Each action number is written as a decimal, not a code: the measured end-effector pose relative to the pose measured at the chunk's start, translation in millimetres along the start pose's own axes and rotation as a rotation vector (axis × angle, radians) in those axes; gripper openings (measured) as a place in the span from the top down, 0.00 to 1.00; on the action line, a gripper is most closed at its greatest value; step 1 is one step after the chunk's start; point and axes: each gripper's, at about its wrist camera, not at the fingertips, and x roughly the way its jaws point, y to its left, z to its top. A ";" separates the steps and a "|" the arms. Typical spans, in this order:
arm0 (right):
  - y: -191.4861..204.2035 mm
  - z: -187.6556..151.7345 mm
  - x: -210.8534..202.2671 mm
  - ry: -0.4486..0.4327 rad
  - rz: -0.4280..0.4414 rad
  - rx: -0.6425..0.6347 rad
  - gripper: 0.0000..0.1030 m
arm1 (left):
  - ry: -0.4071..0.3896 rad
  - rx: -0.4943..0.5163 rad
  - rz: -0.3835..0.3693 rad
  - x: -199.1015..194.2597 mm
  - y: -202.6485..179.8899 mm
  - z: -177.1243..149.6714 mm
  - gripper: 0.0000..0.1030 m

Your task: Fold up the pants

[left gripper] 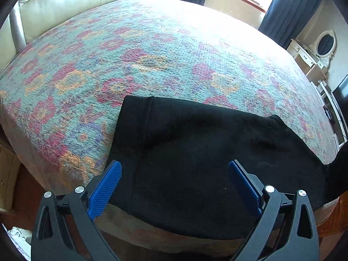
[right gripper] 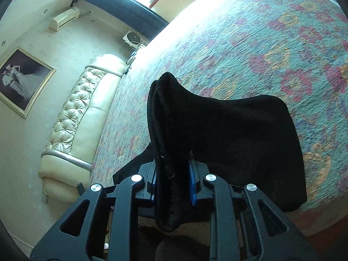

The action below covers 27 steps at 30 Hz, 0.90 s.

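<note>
The black pants [left gripper: 195,143] lie on the bed near its front edge, partly hanging over it. My left gripper [left gripper: 175,174] is open, its blue pads [left gripper: 104,190] apart on either side of the fabric, holding nothing. My right gripper [right gripper: 171,180] is shut on a thick folded edge of the black pants [right gripper: 228,134] and holds it lifted above the bed, the rest draping to the right. The pinched edge hides the fingertips.
The bed has a floral cover [left gripper: 152,54] in teal, pink and orange. A cream tufted headboard [right gripper: 71,130] stands at one end. A white dressing table [left gripper: 313,54] is at the far right. Dark curtains [left gripper: 289,10] frame the window.
</note>
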 end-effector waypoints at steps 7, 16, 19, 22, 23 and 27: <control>29.5 -33.0 65.7 0.037 -0.091 -0.034 0.79 | -0.028 0.005 -0.015 -8.0 -9.7 -3.5 0.06; 39.4 -71.3 137.3 0.102 -0.253 -0.090 0.79 | -0.020 0.034 -0.004 -3.8 -17.2 -4.8 0.06; 41.8 -78.6 149.2 0.103 -0.293 -0.110 0.79 | -0.017 0.037 0.003 -2.4 -17.1 -4.7 0.06; 43.0 -83.3 156.5 0.104 -0.328 -0.122 0.79 | -0.013 0.021 -0.001 -1.1 -14.6 -4.3 0.06; 44.0 -84.8 157.9 0.103 -0.341 -0.129 0.79 | -0.009 0.014 -0.003 -0.5 -13.6 -4.5 0.06; 52.8 -90.1 162.3 0.103 -0.403 -0.185 0.79 | -0.004 -0.001 -0.014 0.1 -12.2 -4.9 0.06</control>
